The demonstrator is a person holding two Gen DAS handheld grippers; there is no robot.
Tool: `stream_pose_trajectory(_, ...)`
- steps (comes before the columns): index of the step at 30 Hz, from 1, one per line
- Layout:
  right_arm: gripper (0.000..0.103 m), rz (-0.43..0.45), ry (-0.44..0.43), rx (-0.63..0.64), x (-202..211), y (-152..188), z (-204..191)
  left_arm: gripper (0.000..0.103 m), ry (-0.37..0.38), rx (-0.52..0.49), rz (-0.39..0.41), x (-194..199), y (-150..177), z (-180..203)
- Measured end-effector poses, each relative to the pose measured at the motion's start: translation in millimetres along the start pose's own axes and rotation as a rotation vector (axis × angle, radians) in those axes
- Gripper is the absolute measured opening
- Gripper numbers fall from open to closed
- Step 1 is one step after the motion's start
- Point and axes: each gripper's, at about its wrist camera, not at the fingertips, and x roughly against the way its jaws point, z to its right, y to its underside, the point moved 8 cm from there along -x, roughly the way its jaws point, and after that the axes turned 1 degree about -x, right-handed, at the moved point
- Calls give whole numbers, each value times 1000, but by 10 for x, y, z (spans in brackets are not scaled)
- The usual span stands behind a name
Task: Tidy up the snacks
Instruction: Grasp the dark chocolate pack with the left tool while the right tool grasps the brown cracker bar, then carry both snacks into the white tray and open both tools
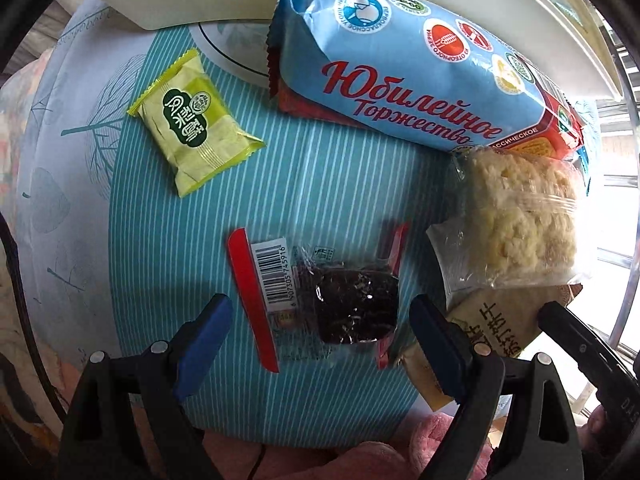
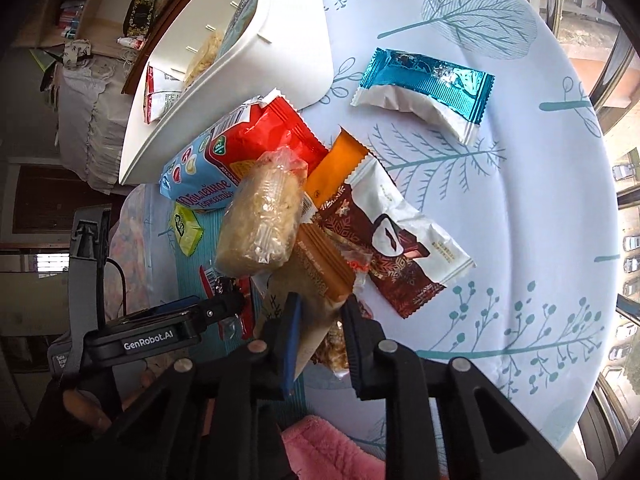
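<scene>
The right gripper (image 2: 320, 320) pinches a tan snack packet (image 2: 308, 320) with dark print at the near end of the heap on the leaf-patterned cloth (image 2: 520, 240), the left gripper (image 1: 320, 320) hangs open over a clear-wrapped dark cake (image 1: 352, 304), and beyond lies the blue biscuit pack (image 1: 400, 80) beside the white bin (image 2: 288, 52).

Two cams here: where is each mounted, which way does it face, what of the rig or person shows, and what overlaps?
Left wrist: on the left tongs, facing straight down at the dark snack with a barcode on the striped cloth; both blue-padded fingers show, wide open.
Right wrist: on the right tongs, angled down across the snack pile toward the white bin; its fingers pinch a tan packet; the left tongs' body and a hand show.
Shared: blue biscuit pack, rice-cake bag, yellow-green packet.
</scene>
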Motion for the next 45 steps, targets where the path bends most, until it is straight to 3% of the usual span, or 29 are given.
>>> stream_pose_trajectory(12, 16, -2, -50, -4, 68, -20, 16, 48, -10, -31, -41, -170, -220, 377)
stream_pose_trajectory(15, 15, 5, -61, -7, 103, -28, 25, 43, -20, -48, -33, -175, -254, 457)
stream_pose_trajectory(32, 12, 71, -43, 69, 308, 85, -233, 39, 8, -46, 3, -121, -238, 477)
stream_pose_trajectory(45, 12, 156, -61, 167, 555, 171, -612, 39, 58, -67, 64, 333, -93, 395)
